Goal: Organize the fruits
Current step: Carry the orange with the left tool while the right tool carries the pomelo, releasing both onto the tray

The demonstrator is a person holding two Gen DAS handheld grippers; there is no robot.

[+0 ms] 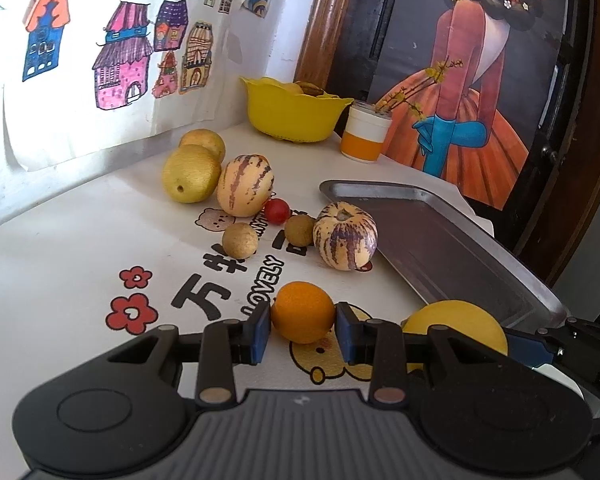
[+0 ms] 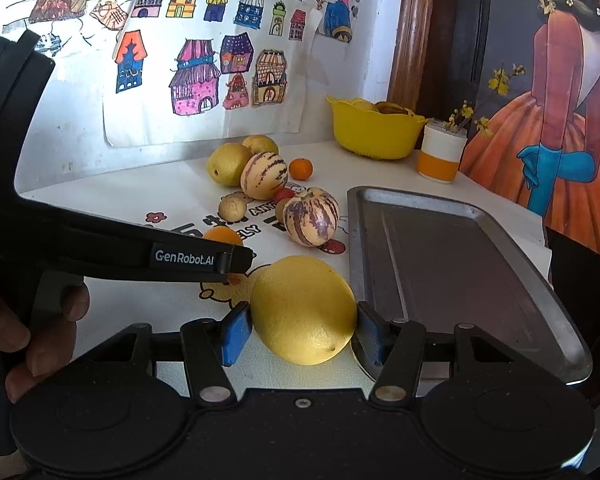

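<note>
My right tool (image 2: pixel 304 334) clamps the lemon (image 2: pixel 303 310) at its widest girth, just left of the metal tray (image 2: pixel 460 256); firm, waxy rind, moderately heavy. My left tool (image 1: pixel 302 330) pinches the orange (image 1: pixel 302 312), further left of the tray.

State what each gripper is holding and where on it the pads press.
Left gripper: the orange, pinched at its two sides. Right gripper: the yellow lemon, pads against its opposite sides.
</note>
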